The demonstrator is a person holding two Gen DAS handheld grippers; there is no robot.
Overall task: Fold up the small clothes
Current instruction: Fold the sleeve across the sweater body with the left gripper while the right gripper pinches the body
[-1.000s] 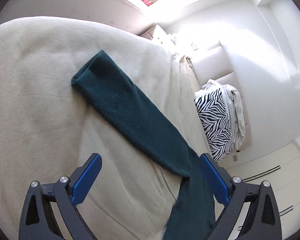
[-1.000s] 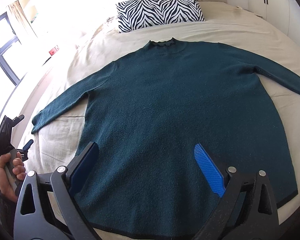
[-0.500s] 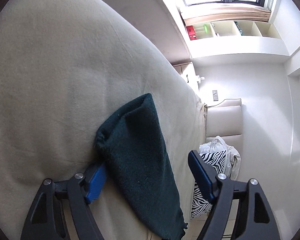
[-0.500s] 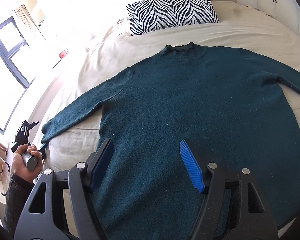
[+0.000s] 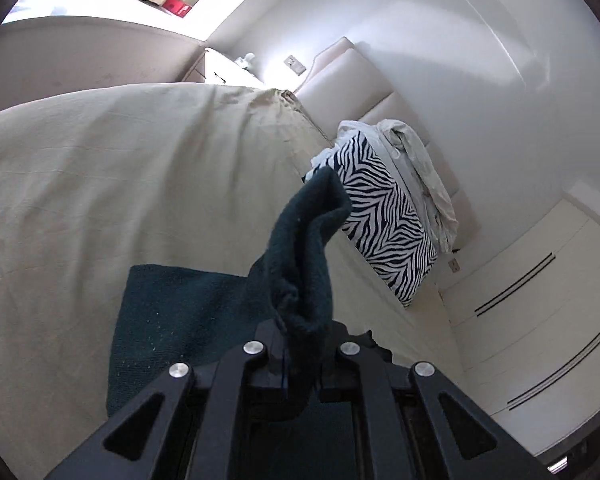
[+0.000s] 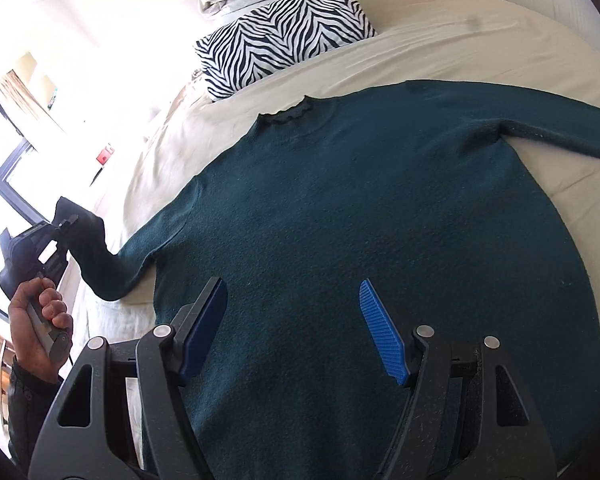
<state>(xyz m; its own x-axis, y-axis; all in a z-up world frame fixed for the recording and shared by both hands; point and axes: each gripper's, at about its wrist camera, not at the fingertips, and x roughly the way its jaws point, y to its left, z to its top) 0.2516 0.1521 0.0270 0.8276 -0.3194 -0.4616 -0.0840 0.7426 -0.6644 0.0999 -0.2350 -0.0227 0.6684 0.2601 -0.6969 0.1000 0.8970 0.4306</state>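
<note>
A: Your left tongs [image 6: 62, 226] clamp the sweater's left sleeve [image 6: 100, 256], lifted off the bed [image 6: 440, 40].

B: And your right tongs [image 6: 294, 330] hang apart above the teal sweater [image 6: 360, 208], gripping nothing.

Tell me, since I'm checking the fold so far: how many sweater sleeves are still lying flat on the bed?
1. The right sleeve lies flat on the bed; the left sleeve is lifted, its cuff pinched in the left gripper.

Both wrist views look down over the bed [image 6: 440, 40], sharing the zebra pillow [image 5: 384, 220]
</note>
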